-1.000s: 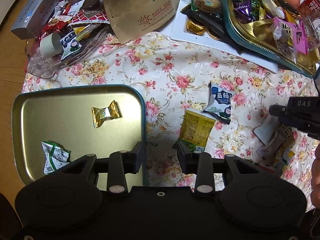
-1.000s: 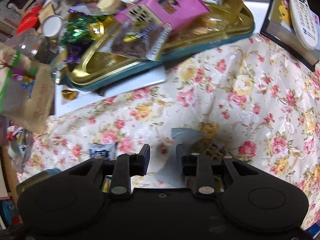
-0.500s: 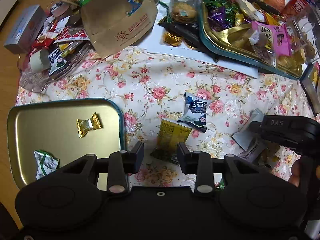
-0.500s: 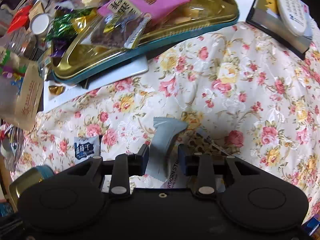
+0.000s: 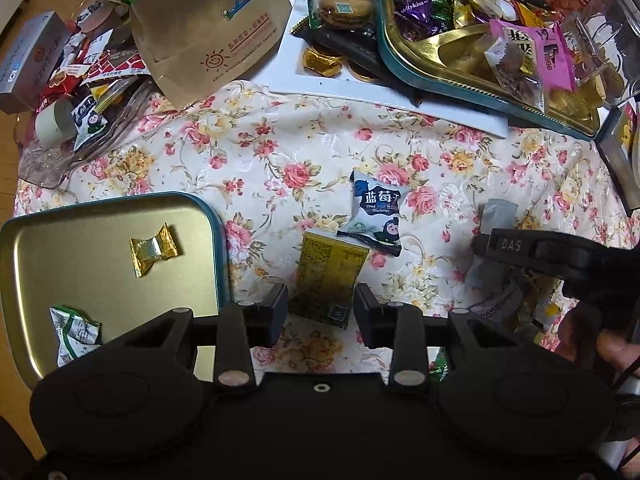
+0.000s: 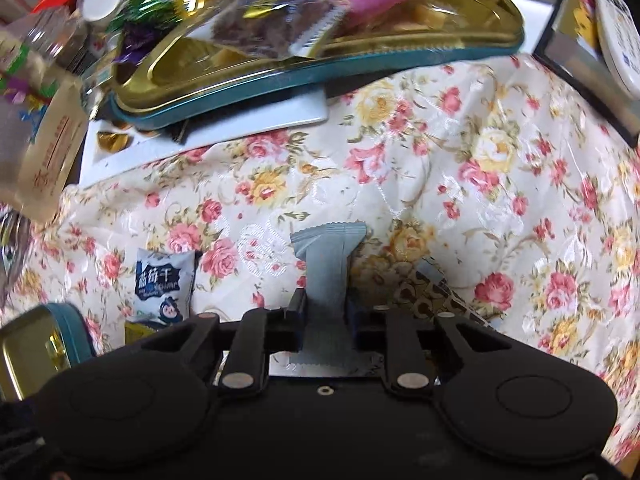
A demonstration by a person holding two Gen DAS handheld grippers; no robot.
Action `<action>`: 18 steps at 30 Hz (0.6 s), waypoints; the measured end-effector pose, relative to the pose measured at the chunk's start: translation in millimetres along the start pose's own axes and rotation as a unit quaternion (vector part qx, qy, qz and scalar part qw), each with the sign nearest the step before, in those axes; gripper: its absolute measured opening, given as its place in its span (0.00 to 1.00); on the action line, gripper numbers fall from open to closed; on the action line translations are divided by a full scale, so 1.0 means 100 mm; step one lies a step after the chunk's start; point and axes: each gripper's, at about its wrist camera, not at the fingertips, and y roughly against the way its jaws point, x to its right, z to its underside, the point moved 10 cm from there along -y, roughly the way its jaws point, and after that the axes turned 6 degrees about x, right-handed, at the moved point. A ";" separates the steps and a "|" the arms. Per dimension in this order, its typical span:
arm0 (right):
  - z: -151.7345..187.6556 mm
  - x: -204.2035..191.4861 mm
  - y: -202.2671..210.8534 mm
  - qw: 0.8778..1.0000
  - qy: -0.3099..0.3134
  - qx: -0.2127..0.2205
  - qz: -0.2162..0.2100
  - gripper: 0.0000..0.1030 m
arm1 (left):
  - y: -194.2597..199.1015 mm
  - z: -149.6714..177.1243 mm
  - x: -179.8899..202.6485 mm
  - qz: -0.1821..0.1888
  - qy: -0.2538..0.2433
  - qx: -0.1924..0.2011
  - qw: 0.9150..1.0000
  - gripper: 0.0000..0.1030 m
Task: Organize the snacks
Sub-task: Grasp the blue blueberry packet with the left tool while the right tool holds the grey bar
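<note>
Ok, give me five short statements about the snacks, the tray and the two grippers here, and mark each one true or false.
1. The right gripper is shut on the grey packet. True.
2. The left gripper grips the yellow packet. False: its jaws stand open, with the packet lying on the cloth between them.
3. The small gold tray holds two items, a gold-wrapped candy and a green and white wrapper. True.
4. The blueberry packet lies in that tray. False: it lies on the floral tablecloth.
5. The blueberry packet overlaps the yellow packet's top corner. True.
</note>
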 end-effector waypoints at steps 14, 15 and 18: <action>-0.15 -0.24 0.59 0.998 0.004 0.031 -0.051 0.21 | -0.10 0.02 -0.04 0.006 0.019 -0.011 1.000 0.44; -0.16 -0.24 0.64 0.998 0.007 0.033 -0.054 0.21 | -0.10 0.00 -0.04 0.006 0.024 -0.008 1.000 0.44; -0.19 -0.20 0.74 0.998 0.007 0.034 -0.056 0.21 | -0.09 -0.08 -0.05 0.009 0.031 0.006 0.999 0.44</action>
